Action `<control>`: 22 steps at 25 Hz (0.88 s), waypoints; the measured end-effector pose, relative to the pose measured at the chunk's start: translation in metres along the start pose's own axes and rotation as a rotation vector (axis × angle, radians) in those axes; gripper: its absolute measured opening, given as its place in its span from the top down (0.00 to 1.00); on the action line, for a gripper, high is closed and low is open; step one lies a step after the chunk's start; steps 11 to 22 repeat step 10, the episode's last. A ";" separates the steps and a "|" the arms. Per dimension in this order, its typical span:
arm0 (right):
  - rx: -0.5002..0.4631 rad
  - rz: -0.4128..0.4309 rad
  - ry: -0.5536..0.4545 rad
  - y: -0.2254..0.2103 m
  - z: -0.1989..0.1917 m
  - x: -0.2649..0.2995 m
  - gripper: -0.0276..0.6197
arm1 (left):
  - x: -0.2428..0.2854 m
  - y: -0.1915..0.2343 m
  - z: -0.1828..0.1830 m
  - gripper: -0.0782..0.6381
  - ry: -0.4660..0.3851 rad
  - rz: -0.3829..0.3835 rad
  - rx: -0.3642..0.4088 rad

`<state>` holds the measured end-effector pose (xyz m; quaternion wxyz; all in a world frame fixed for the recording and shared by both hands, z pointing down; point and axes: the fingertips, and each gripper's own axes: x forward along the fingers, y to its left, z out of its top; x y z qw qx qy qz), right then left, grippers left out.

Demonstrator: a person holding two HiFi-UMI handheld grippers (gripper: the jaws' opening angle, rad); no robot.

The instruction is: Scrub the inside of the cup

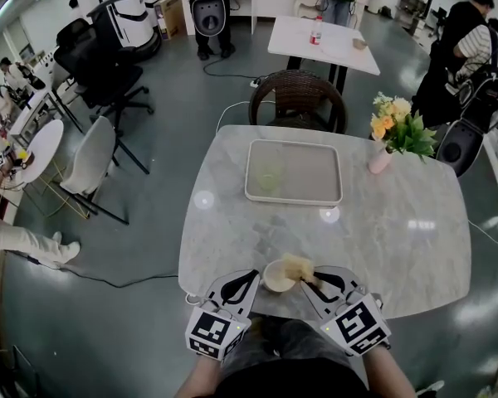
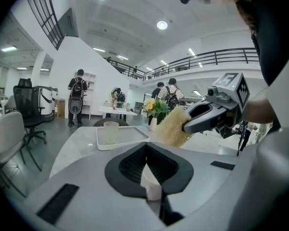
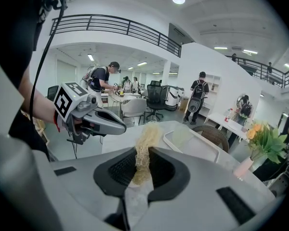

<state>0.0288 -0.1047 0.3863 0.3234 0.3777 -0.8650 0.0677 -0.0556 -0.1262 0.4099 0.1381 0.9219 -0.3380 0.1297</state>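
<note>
A small white cup [image 1: 274, 279] sits low over the table's near edge. My left gripper [image 1: 256, 280] is shut on its wall, and in the left gripper view the white wall [image 2: 152, 186] is pinched between the black pads [image 2: 130, 165]. My right gripper [image 1: 310, 283] is shut on a tan loofah sponge [image 1: 298, 266], which rests at the cup's mouth on its right side. In the right gripper view the sponge [image 3: 147, 138] sticks out forward from the closed jaws, with the left gripper [image 3: 94, 118] just to the left. The cup's inside is hidden.
A white tray [image 1: 292, 200] lies mid-table with a translucent cup [image 1: 268, 175] in its left part. A pink vase of flowers [image 1: 380, 159] stands at the right rear. A wicker chair [image 1: 299, 98] is behind the table. People stand further off.
</note>
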 end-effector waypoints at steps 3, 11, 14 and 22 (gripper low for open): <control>0.004 0.003 0.003 -0.001 -0.003 0.000 0.86 | 0.002 -0.001 -0.001 0.87 0.006 -0.002 -0.001; 0.002 0.004 0.001 -0.004 -0.004 0.002 0.86 | 0.007 0.000 -0.004 0.87 0.019 0.000 -0.001; 0.002 0.004 0.001 -0.004 -0.004 0.002 0.86 | 0.007 0.000 -0.004 0.87 0.019 0.000 -0.001; 0.002 0.004 0.001 -0.004 -0.004 0.002 0.86 | 0.007 0.000 -0.004 0.87 0.019 0.000 -0.001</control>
